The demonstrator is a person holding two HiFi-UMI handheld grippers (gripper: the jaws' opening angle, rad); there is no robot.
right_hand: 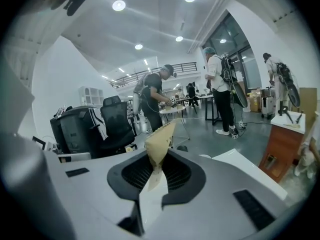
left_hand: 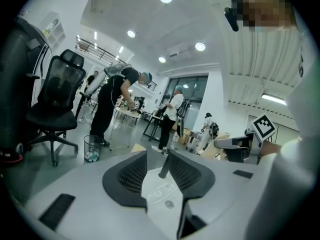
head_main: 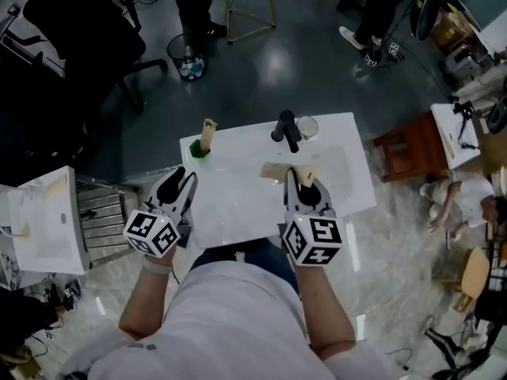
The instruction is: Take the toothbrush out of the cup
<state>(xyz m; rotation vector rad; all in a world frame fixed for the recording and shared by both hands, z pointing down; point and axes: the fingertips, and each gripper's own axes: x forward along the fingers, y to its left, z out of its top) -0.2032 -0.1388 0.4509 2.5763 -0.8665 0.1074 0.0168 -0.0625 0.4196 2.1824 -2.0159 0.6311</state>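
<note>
Toothbrush — a flat tan piece, bristles too small to make out — was pinched in the right gripper, jaws narrow on it. It hung low over the middle of the white counter, well apart from the green cup at the back left corner. A second tan stick stood upright in that cup. Left gripper sat at the counter's left edge — jaws partly apart, nothing between them.
</note>
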